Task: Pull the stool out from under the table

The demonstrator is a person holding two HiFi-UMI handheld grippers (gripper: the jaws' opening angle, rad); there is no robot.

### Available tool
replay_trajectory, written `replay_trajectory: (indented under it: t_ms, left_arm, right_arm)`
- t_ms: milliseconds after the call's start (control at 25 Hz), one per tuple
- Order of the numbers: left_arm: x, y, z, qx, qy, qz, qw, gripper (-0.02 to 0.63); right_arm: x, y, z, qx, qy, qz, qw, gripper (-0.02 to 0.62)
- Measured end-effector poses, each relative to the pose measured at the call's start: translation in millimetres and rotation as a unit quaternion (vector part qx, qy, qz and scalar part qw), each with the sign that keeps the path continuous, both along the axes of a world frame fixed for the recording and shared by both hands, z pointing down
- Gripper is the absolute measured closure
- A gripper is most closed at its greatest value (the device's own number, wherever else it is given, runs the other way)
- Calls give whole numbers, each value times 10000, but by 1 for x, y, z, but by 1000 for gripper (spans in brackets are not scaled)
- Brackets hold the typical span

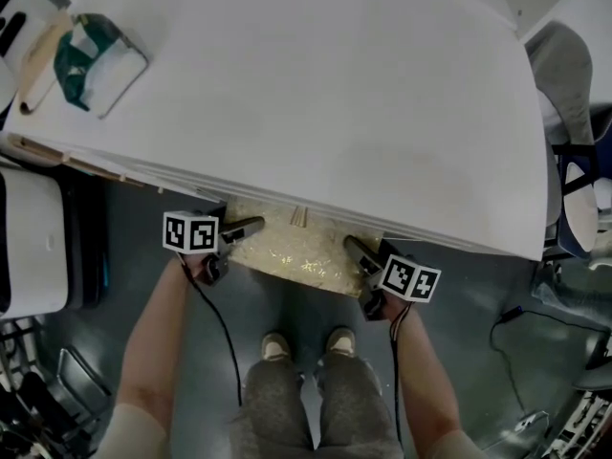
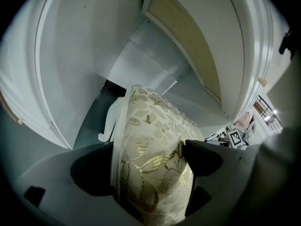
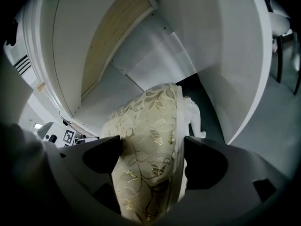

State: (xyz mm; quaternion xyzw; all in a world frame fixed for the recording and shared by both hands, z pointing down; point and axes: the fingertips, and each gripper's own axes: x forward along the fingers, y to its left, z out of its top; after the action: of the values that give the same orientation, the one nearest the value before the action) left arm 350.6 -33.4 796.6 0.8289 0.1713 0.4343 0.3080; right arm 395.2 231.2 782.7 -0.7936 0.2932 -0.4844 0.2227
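Under the near edge of the white bench (image 1: 316,94), head view: stool (image 1: 292,247), pale seat with gold leaf pattern, mostly tucked beneath the bench top, only its near strip showing above the dark floor (image 1: 287,304).
- left hand-held gripper (image 1: 251,226): at the seat's left near corner, pointing right and far.
- right hand-held gripper (image 1: 356,249): at the seat's right near corner, pointing left and far.
- person's shoes (image 1: 277,345): on the floor, just near of the seat, between the two arms.

Left gripper view:
- left hand-held gripper (image 2: 150,157): jaws spread wide, astride the seat's edge; the right jaw lies at the fabric, the left jaw beside the white rim.
- stool (image 2: 146,117): the seat fills the gap between the jaws and runs away under the bench (image 2: 188,32); a white leg (image 2: 110,124) shows at its left.

Right gripper view:
- right hand-held gripper (image 3: 153,147): jaws likewise wide, one on each side of the seat.
- stool (image 3: 150,112): the padded edge stands between the jaws, with its white leg (image 3: 194,114) at the right, below the bench underside (image 3: 117,36).
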Motion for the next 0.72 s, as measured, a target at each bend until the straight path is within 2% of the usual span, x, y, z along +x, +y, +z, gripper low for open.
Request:
replay_trajectory:
  t_ms: [160,400,520,720]
  left_arm:
    - [-6,2,-2,20,67,-62,10000,120]
    - [-38,7,-5,-9,-48,-224,9997,123]
    - [-63,0,-11,-70,-167,-383,9991,121]
    - [-114,-25,-23,-142,-244,-771,9966,121]
  right_arm:
    - [-2,3,-1,-8,-37,-48,10000,163]
    - [-25,6,-8,-40,-55,-221,9997,166]
    - [-41,-3,-16,-66,-89,-326,9994,166]
    - [-70,-34,-32,-151,-167,-776,9967,166]
